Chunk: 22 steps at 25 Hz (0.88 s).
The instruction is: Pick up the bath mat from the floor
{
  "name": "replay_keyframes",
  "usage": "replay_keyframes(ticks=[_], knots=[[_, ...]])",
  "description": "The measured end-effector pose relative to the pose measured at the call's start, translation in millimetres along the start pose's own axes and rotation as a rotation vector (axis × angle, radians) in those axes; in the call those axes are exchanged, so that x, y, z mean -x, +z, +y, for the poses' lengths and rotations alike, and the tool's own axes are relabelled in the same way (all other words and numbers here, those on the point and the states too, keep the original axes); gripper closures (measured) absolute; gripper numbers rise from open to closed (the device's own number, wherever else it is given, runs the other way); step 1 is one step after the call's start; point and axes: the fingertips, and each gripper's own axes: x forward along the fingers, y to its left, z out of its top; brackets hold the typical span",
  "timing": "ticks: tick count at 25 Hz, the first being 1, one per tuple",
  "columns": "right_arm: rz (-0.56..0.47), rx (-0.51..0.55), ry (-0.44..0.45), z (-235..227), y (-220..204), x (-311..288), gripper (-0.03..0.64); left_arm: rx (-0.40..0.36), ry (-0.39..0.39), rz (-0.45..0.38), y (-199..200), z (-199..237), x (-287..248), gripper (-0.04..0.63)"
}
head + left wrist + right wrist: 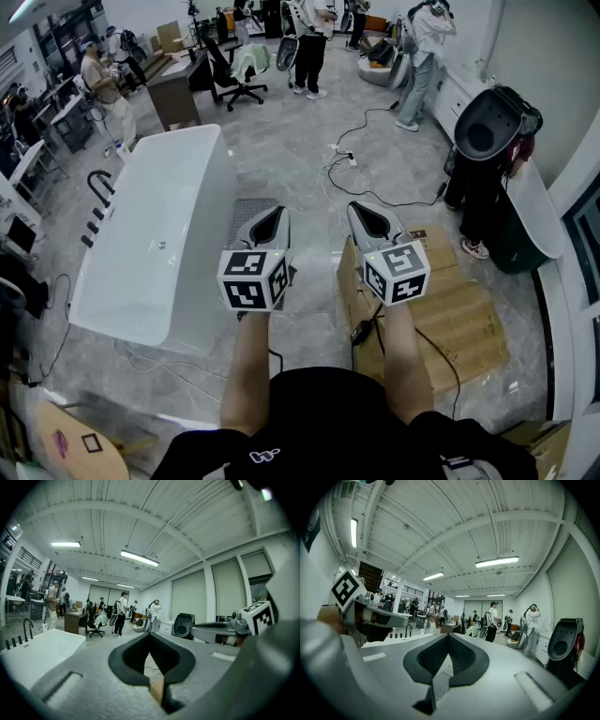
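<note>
A grey textured bath mat (pixel 246 208) lies on the floor beside the white bathtub (pixel 159 244), mostly hidden behind my left gripper (pixel 272 216). That gripper is held out level above the mat, jaws shut and empty. My right gripper (pixel 362 210) is held alongside it to the right, over the edge of the cardboard boxes, also shut with nothing in it. In the left gripper view the closed jaws (pixel 150 634) point across the room. The right gripper view shows its closed jaws (pixel 449 634), with a strip of the grey mat (pixel 439 684) below them.
Flattened cardboard boxes (pixel 459 309) lie on the floor at the right. A cable (pixel 375 122) runs across the floor ahead. A black device (pixel 492 122) stands at the right wall. Several people (pixel 309 42), desks and an office chair (pixel 230 80) fill the far end.
</note>
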Motion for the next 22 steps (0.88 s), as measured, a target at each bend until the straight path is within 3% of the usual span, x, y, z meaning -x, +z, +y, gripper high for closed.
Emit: replay_keyframes(ticks=[12,22], knots=[[-0.033,-0.012,0.039,-13,0,32,0.609,-0.013,0.0,0.015,-6,-33,0,0.595],[-0.043,-0.08,0.045,-33,-12,32,0.609,0.024,0.12,0.017,-2,16,15,0.595]])
